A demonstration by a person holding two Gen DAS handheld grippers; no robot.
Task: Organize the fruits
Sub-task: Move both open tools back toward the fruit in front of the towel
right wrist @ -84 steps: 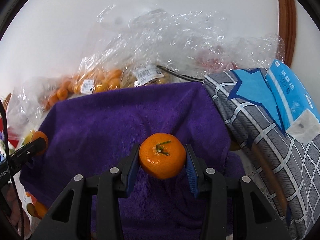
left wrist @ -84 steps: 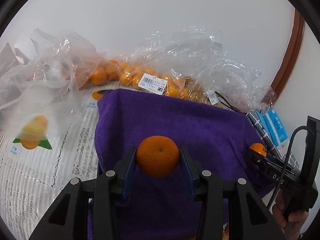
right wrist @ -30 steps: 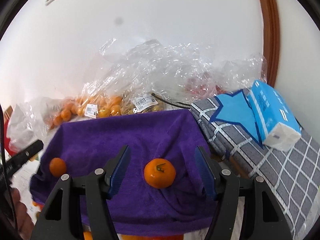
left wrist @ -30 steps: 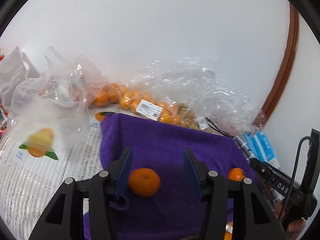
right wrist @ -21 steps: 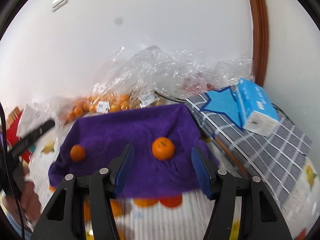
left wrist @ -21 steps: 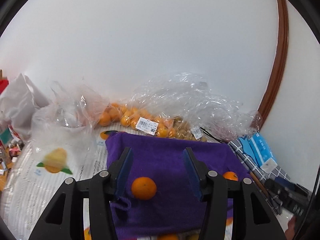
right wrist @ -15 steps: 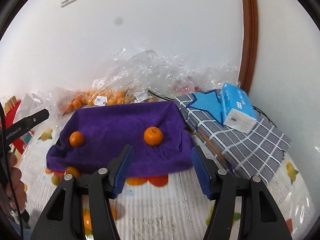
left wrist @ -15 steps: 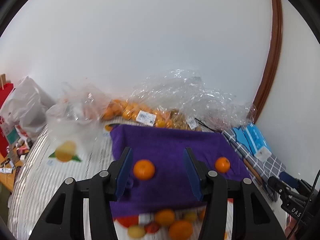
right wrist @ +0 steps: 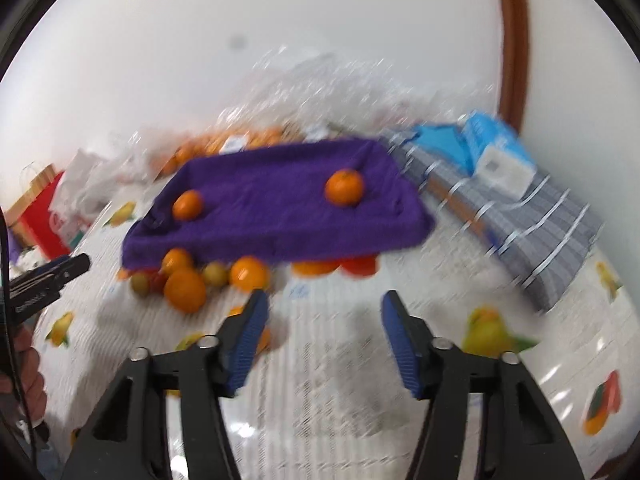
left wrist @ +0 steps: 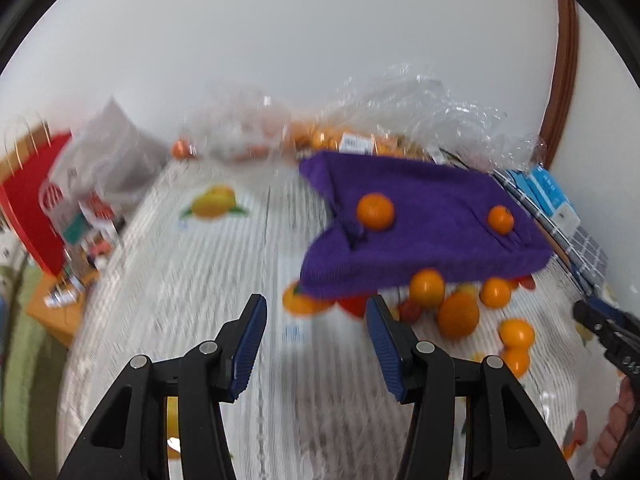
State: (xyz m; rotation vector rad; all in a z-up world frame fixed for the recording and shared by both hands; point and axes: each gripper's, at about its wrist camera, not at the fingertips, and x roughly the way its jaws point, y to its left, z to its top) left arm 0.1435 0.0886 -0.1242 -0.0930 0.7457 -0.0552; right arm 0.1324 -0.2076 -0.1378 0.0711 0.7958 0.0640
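A purple towel (left wrist: 420,200) (right wrist: 280,196) lies over a raised surface at the back. Two mandarins rest on it, one at its left (left wrist: 375,211) (right wrist: 187,205) and one at its right (left wrist: 500,219) (right wrist: 344,187). Several loose oranges (left wrist: 458,314) (right wrist: 185,290) and small fruits lie on the tablecloth in front of the towel. My left gripper (left wrist: 316,344) is open and empty, well back from the towel. My right gripper (right wrist: 324,340) is open and empty too. Both views are motion-blurred.
Clear plastic bags of oranges (left wrist: 352,140) (right wrist: 224,144) sit behind the towel by the wall. A blue tissue pack (right wrist: 496,152) lies on a grey checked cloth (right wrist: 532,216) at the right. A red bag (left wrist: 28,200) stands at the left.
Both grippers let go of their mandarins on the towel, opened, and pulled back and up. The loose fruit in front of the towel has come into view.
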